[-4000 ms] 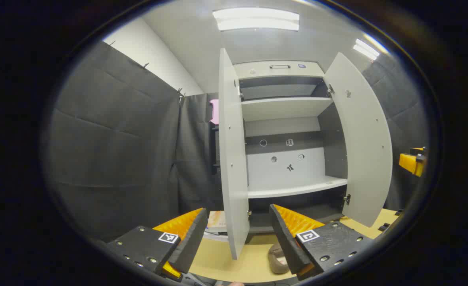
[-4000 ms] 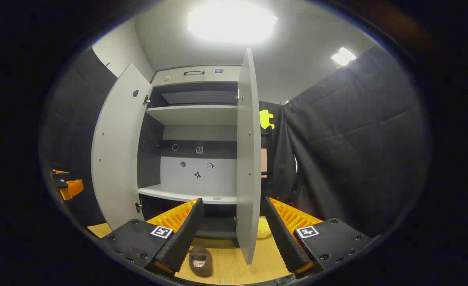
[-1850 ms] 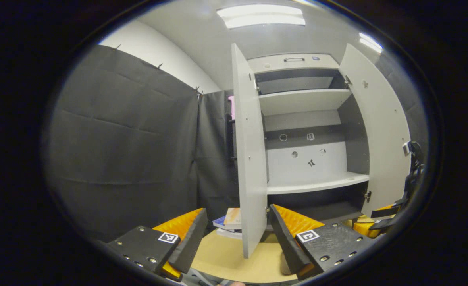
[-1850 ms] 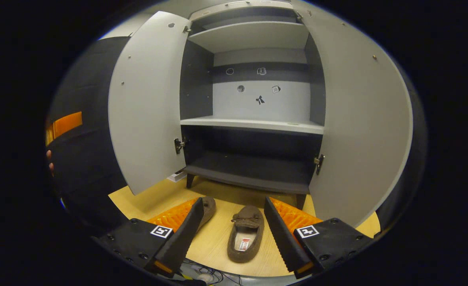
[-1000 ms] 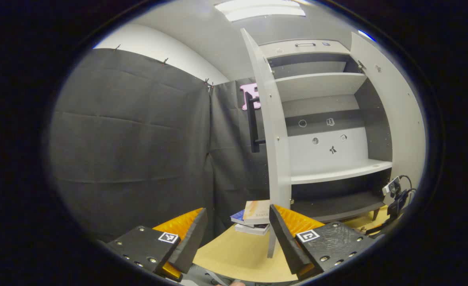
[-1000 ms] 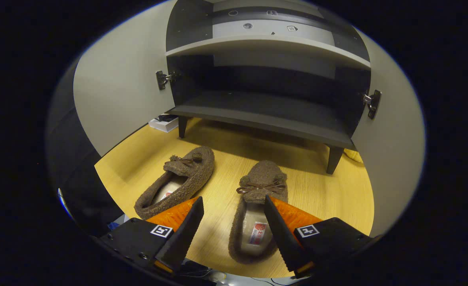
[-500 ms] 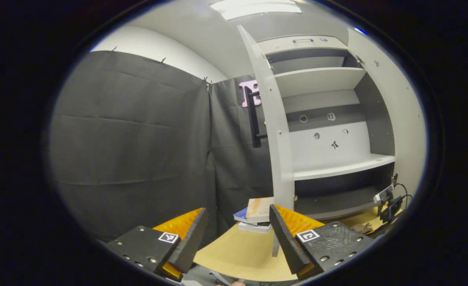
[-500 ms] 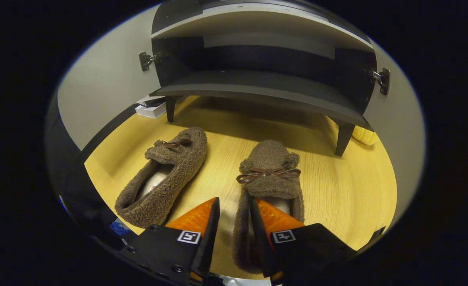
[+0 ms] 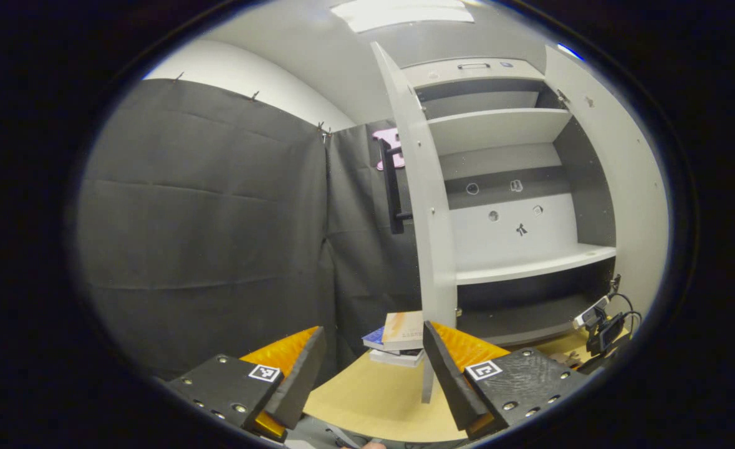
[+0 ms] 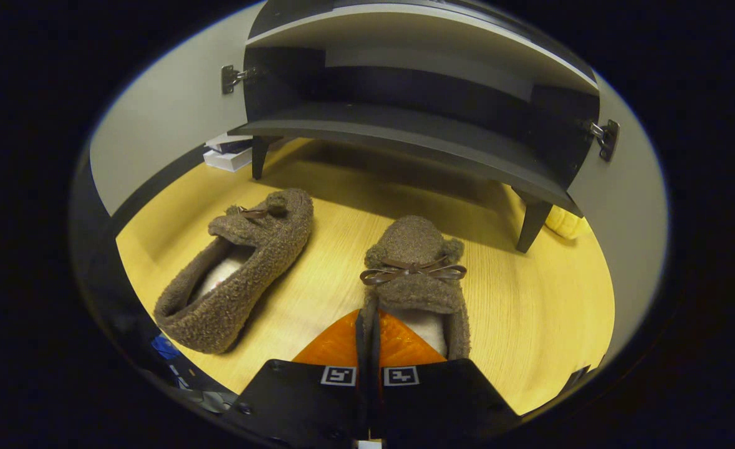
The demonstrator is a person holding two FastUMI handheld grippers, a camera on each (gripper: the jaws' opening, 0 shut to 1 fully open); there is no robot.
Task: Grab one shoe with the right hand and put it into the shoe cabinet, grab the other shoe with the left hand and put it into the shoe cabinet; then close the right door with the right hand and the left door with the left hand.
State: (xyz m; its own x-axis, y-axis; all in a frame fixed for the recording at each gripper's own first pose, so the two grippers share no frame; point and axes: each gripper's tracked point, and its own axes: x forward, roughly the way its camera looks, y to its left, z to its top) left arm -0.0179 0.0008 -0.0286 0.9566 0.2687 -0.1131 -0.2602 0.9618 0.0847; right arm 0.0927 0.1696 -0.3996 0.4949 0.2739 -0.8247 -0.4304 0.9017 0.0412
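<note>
Shoes were seen on the yellow floor (image 10: 529, 299) before the cabinet (image 10: 417, 134): one (image 10: 414, 268) at lower centre, its side wall pinched by the closed right tool (image 10: 367, 340), the other (image 10: 242, 268) lying free at left. The left tool (image 9: 373, 368) was held open and empty. Both stowings and both doors were judged outstanding.

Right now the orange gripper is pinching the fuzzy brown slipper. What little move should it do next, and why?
Probably lift it a little. The right gripper is shut on the side wall of the right slipper, which seems to rest on the wooden floor. The shoe cabinet's bottom shelf stands raised on legs, so the slipper likely has to rise before going forward onto it.
</note>
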